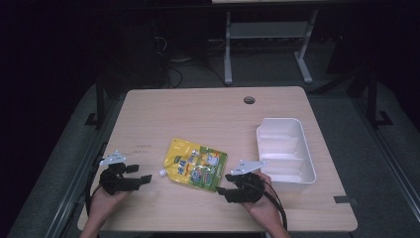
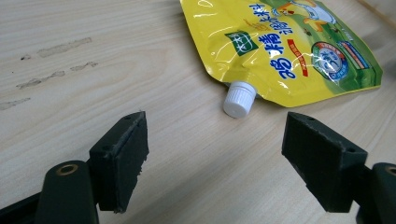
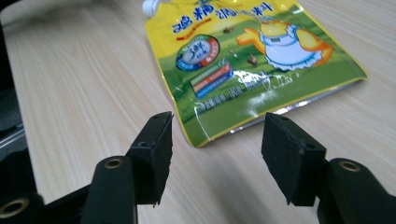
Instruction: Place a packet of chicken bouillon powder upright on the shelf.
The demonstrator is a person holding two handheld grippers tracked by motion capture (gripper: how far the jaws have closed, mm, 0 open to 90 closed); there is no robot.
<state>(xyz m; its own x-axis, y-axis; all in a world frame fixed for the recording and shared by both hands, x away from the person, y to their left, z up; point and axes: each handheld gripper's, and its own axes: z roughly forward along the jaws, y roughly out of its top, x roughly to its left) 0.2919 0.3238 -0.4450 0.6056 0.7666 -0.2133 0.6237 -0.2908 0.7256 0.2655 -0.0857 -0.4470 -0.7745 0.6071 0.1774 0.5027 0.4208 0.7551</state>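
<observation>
While both hand-held grippers flank it in the high view, the flat yellow-and-green spouted plastic pouch (image 1: 195, 165) lies untouched on the pale wooden tabletop (image 1: 208, 114), left of the white plastic bin (image 1: 285, 148).

Left gripper view: the left hand-held gripper (image 2: 215, 154) gapes empty, facing the pouch's white screw cap (image 2: 239, 99).

Right gripper view: the right hand-held gripper (image 3: 217, 154) stands open and empty just short of the pouch's bottom corner, so the approach is underway; next likely comes closing in on that edge.

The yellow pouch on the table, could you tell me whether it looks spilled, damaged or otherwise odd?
Nothing stands out: the yellow pouch lies flat and askew on the table, white cap on, no spill visible. Faint smudges mark the wood nearby.
</observation>
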